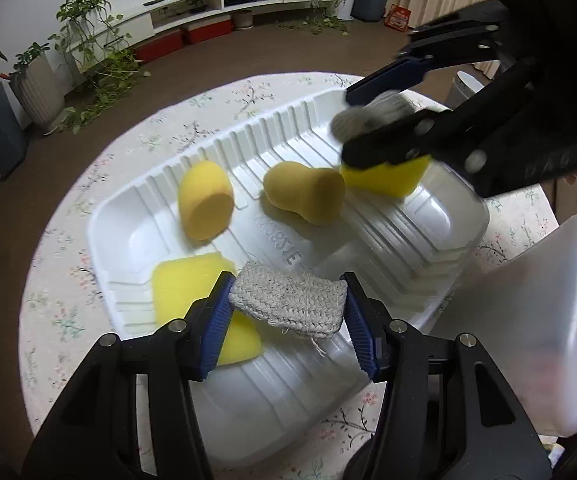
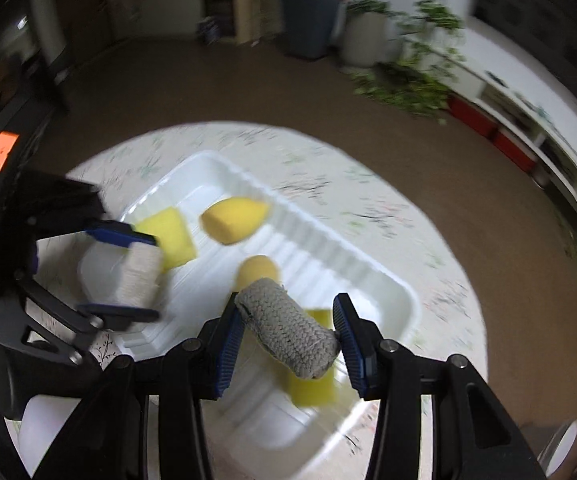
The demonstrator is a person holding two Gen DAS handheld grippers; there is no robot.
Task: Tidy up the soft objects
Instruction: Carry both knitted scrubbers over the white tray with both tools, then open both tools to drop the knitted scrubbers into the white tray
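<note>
Each gripper carries a grey knitted pad over the white tray. The left gripper is clamped on the left pad, held flat just above the tray's near end. The right gripper is clamped on the right pad, which sits skewed between the jaws and hangs over the tray's other end.

The step looks like carrying the two pads to a common place. To do it well, keep both grips firm until each pad is low over its spot, bring the grippers in from opposite sides so they do not meet, and set the pads clear of the two yellow sponges and two ochre puffs already in the tray.

The right view is smeared, so the bench cloth and tray ribs are vague there. A translucent tub is cut off at the left view's edge; its contents cannot be told. One sponge lies partly hidden under each gripper.
</note>
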